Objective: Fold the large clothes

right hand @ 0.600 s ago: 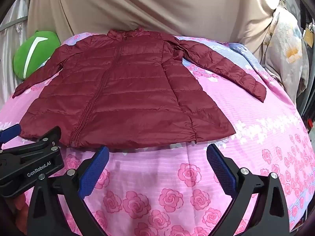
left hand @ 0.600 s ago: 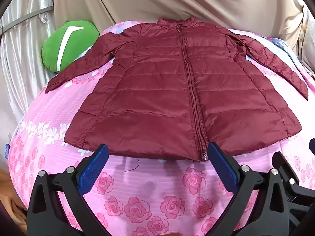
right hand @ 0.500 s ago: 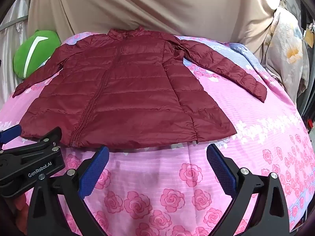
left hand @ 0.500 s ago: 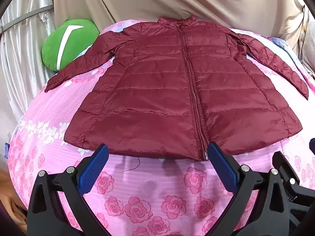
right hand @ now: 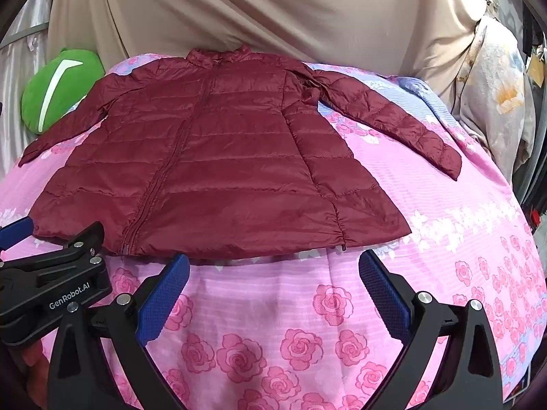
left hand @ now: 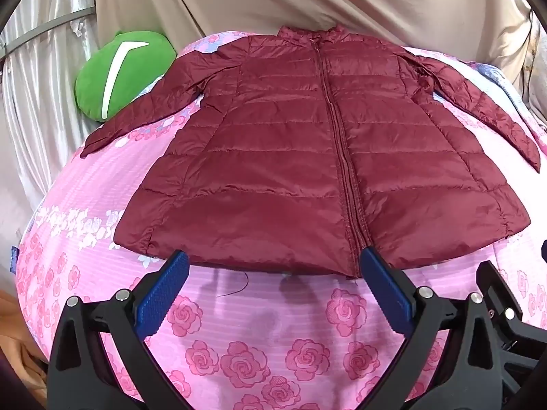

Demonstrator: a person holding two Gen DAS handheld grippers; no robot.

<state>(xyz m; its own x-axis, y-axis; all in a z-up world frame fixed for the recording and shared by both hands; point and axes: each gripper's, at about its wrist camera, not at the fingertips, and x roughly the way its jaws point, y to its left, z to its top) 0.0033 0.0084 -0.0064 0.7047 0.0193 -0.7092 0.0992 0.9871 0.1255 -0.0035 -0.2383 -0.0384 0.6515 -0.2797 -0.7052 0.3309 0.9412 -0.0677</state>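
Folding has not begun: the jacket (left hand: 307,171) lies flat, zipped and front up on the bed (left hand: 259,335), collar toward the far wall, both sleeves spread out to the sides, hem nearest the cameras. The left claw (left hand: 270,294) hovers just short of the hem near the bottom of the zip, spread wide and holding nothing; the right claw (right hand: 273,294) hangs likewise wide and empty before the hem's right half, with the left one showing at the edge of its view. A sensible start, I judge, is a sleeve: take the right sleeve (right hand: 393,119) near its cuff and lay it across the chest, then do the same with the left sleeve (left hand: 136,112), before bringing the hem up toward the collar. The shell looks slick and puffy, so it will probably slide and spring back; pinch both layers and press each fold flat. Covering the bed is a pink sheet with a rose print, soft and slightly domed, giving little firm backing. A green cushion (left hand: 119,75) sits beside the left sleeve, beige cloth (right hand: 273,10) hangs behind, and flowered fabric (right hand: 495,85) hangs at right.
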